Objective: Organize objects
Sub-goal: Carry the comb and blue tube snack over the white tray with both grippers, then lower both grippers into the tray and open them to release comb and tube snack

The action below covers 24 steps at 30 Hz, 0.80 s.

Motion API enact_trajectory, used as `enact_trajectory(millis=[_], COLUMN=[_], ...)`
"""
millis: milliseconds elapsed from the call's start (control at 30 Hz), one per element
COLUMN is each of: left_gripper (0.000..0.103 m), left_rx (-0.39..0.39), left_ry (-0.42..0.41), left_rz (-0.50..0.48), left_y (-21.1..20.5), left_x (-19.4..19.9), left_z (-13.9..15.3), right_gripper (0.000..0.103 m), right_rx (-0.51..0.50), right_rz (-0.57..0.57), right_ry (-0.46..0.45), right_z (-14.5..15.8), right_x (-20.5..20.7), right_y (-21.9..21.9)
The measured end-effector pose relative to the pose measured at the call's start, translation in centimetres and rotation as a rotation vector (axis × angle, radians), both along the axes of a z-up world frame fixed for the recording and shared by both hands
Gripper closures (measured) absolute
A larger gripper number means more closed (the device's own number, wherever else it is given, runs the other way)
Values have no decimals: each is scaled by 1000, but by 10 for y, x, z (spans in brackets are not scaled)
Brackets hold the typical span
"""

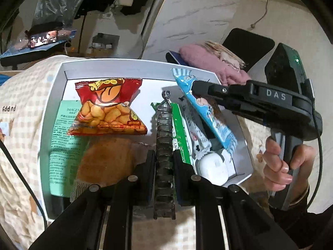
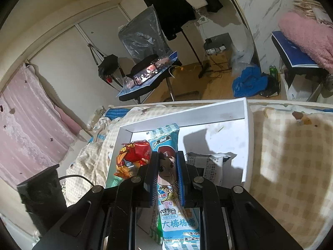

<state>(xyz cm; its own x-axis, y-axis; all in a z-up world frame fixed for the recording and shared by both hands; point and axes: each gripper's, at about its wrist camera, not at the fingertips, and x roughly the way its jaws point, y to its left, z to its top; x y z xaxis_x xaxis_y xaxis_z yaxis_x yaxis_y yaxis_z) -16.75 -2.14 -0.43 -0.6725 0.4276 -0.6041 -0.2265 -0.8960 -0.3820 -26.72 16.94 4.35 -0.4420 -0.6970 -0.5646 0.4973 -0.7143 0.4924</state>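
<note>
Both jaws are clenched — my right gripper (image 2: 167,179) grips the blue packet (image 2: 169,166) lengthwise over the box (image 1: 52,112), my left gripper (image 1: 164,166) a dark comb (image 1: 164,137) pointing at its far wall.

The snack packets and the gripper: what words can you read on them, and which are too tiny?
"DAS" on the right gripper.
"不二家" at the top of the blue lollipop packet.
"大棒棒糖" lower on that packet.
"IMAGES" on the green box; its small print is too blurred.
Red snack bag: yellow characters unreadable.
White packet: print too small.
</note>
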Motion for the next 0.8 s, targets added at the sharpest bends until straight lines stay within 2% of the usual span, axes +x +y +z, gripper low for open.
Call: enact_trajectory(millis=[200, 367, 467, 600, 700, 800], left_gripper=[85, 85, 84, 84, 84, 83], left_rx=[6, -3, -59, -175, -219, -229], left_ry=[62, 73, 73, 101, 88, 80], left_rz=[-25, -9, 4, 33, 39, 44], left_y=[-1, 1, 9, 23, 29, 30], left_x=[-12, -21, -18, -12, -12, -10], left_z=[-4, -2, -1, -4, -6, -7], right_gripper=[85, 85, 85, 85, 85, 85], right_rx=[7, 11, 21, 33, 46, 55], right_rz=[6, -6, -15, -13, -16, -15], right_ry=[-1, 8, 16, 22, 31, 36], right_z=[-2, -2, -2, -3, -3, -3], right_x=[2, 2, 2, 3, 3, 2], right_y=[-3, -5, -6, -8, -9, -10])
